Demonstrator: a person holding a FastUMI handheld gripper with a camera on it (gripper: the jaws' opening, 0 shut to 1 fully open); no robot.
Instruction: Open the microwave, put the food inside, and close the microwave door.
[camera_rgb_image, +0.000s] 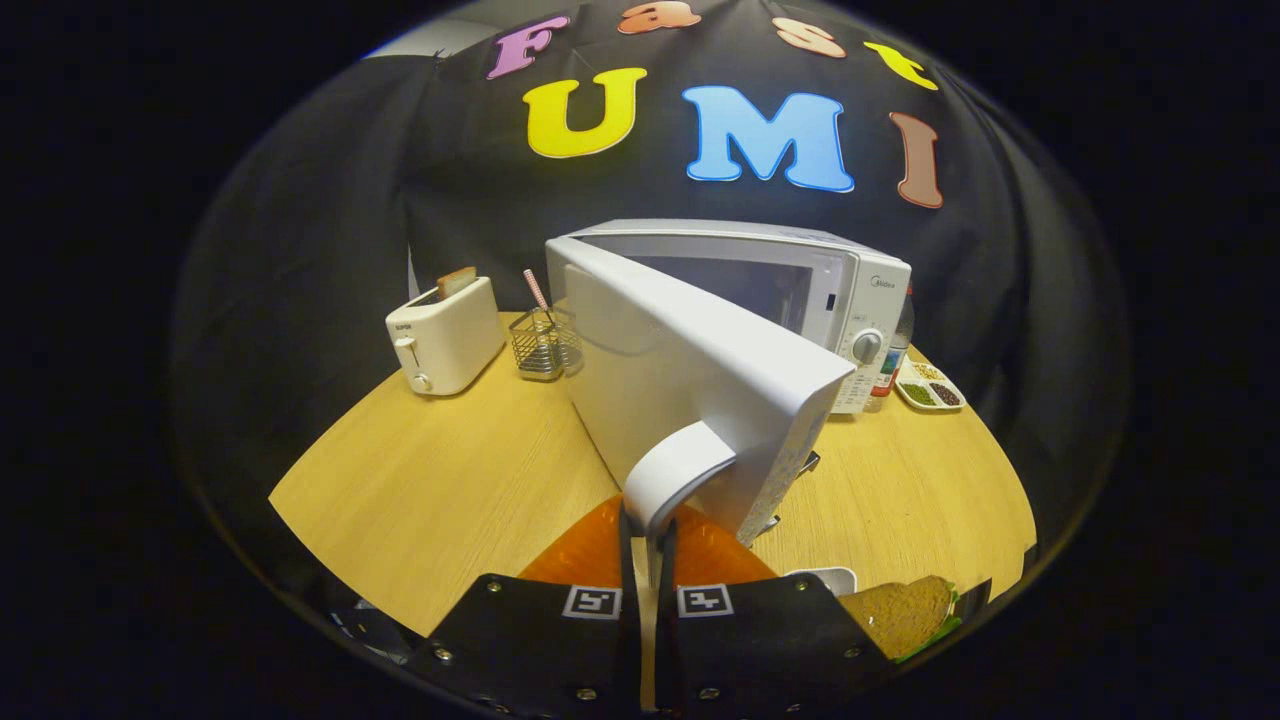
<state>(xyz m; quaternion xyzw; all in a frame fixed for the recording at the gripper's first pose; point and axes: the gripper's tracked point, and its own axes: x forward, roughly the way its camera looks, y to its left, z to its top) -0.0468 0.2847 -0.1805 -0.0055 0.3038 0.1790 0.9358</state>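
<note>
On the wooden table (420, 480), from the left: one toaster (445, 338) with one bread slice (456, 281), one wire basket (542, 345), one microwave (790, 290), one condiment tray (930, 388). The gripper (648, 545) has its fingers nearly closed, pinching the door handle (675, 470) of the half-open microwave door (690, 380). One sandwich (900, 612) lies just right of the fingers.

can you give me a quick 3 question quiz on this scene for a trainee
1. True or false: the microwave door is fully shut.
2. What is the gripper shut on? A) toaster lever B) door handle C) wire basket
3. What stands between the toaster and the microwave?

Key:
1. False; the door is swung partly open.
2. B, the door handle.
3. The wire basket on the table.
</note>
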